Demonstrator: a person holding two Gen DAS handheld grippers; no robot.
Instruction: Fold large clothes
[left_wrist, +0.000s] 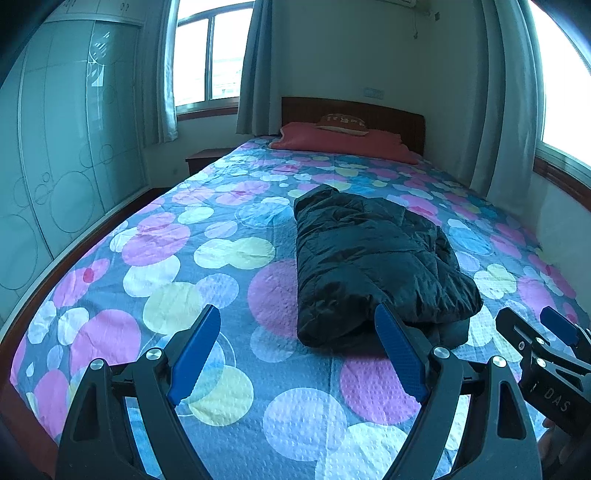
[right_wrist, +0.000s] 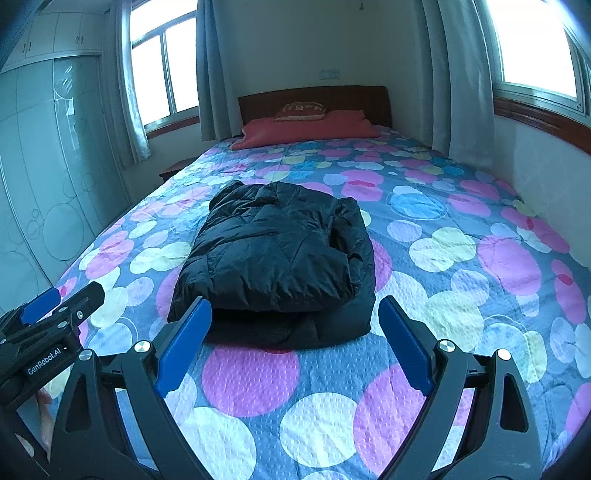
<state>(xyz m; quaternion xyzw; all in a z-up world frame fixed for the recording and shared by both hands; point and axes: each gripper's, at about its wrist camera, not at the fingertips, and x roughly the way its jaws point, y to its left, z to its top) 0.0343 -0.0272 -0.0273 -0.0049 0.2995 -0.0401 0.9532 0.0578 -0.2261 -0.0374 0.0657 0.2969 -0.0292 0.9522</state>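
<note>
A black puffer jacket (left_wrist: 373, 262) lies folded into a thick bundle on the bed, also seen in the right wrist view as the same jacket (right_wrist: 280, 258). My left gripper (left_wrist: 297, 332) stands open above the bedspread, just short of the jacket's near left corner, nothing between its blue pads. My right gripper (right_wrist: 295, 325) is open too, hovering in front of the jacket's near edge without touching it. Each gripper shows at the edge of the other's view: the right gripper (left_wrist: 543, 343) and the left gripper (right_wrist: 55, 310).
The bed (left_wrist: 221, 254) has a spotted pink, yellow and blue cover. A red pillow (left_wrist: 340, 142) and wooden headboard (left_wrist: 388, 114) are at the far end. Wardrobe doors (left_wrist: 66, 147) stand on the left, a small bedside table (left_wrist: 207, 158) beyond, curtained windows behind and right.
</note>
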